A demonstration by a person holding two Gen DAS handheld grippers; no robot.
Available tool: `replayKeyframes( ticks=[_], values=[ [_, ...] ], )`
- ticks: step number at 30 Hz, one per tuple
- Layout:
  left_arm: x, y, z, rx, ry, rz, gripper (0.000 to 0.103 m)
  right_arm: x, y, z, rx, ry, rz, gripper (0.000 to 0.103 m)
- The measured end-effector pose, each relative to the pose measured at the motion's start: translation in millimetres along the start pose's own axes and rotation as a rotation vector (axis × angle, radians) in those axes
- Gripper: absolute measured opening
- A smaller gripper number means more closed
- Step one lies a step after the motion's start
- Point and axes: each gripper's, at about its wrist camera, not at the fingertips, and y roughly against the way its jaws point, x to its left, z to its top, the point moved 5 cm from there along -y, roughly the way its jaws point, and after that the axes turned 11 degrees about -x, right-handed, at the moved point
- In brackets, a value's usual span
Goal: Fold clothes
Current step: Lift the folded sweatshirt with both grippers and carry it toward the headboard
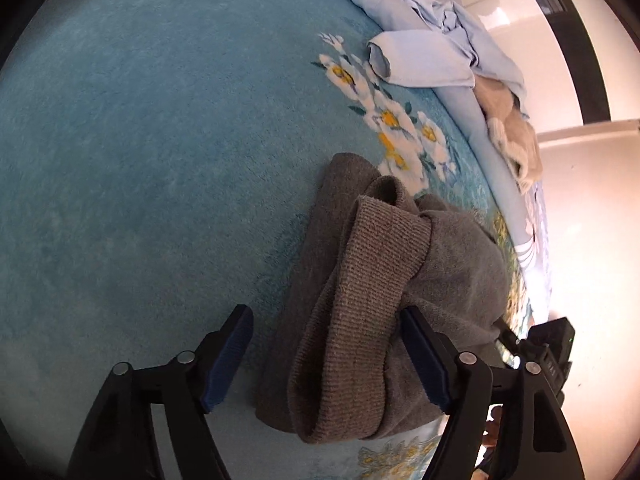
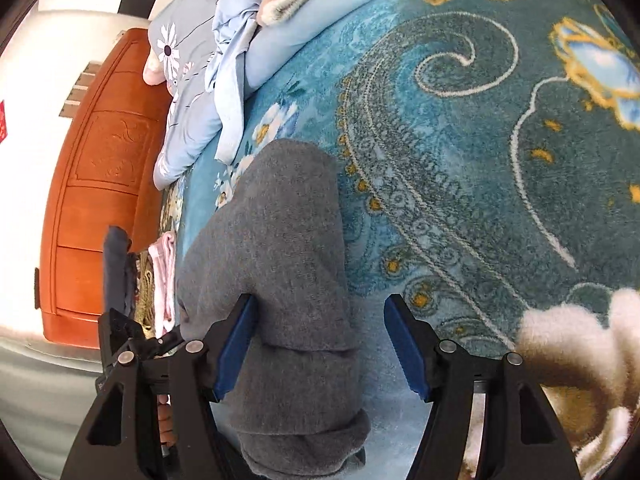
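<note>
A grey knit garment (image 1: pixel 372 276) lies bunched on a blue floral blanket (image 1: pixel 140 140); its ribbed edge faces the left wrist camera. My left gripper (image 1: pixel 326 328) is open, its jaws wide on either side of the ribbed edge, with the cloth lying between them. In the right wrist view the same grey garment (image 2: pixel 280 248) lies folded in a long strip on the blanket (image 2: pixel 460 160). My right gripper (image 2: pixel 318 320) is open over the strip's near end. The other gripper (image 2: pixel 120 344) shows at the left.
A pale blue garment (image 1: pixel 436 56) and a beige fluffy one (image 1: pixel 508 128) lie on a light blue quilt (image 1: pixel 472 120) at the bed's edge. A wooden headboard (image 2: pixel 100 184) stands at left. Pink cloth (image 2: pixel 162 276) lies nearby.
</note>
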Motion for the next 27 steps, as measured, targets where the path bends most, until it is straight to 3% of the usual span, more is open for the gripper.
replayKeyframes(
  ticks=[4,8,10,12,14,18,22,27],
  values=[
    [7.9,-8.2,-2.3,0.01,0.052,-0.038,0.091,-1.5,-5.7,-0.4,-0.011,-0.036,0.008,0.068],
    [3.8,-6.4,-2.3,-0.012,0.03,-0.017,0.091,1.0,-8.1,1.4,-0.008,-0.057,-0.011,0.068],
    [2.7,-4.7,-2.6,-0.028,0.022,-0.003,0.085,0.4,-9.9,1.8,0.01,-0.109,-0.015,0.068],
    [0.4,-2.2,-3.5,-0.041,0.033,-0.012,0.06,0.0,-11.7,2.3,0.028,-0.16,-0.019,0.066],
    [-2.8,-0.7,-6.2,-0.057,0.054,0.001,0.052,3.3,-13.1,2.3,0.034,-0.18,-0.023,0.049],
    [-13.2,8.6,-11.6,-0.123,0.001,0.081,0.036,15.6,-13.9,4.8,0.05,-0.142,-0.082,0.035],
    [-26.5,28.6,-13.8,-0.182,-0.05,0.115,0.031,56.5,-3.2,11.1,0.046,-0.009,-0.037,0.026],
    [-39.5,80.8,-9.8,-0.293,-0.065,0.098,0.03,107.7,10.2,18.8,0.04,0.158,0.02,0.025]
  ],
)
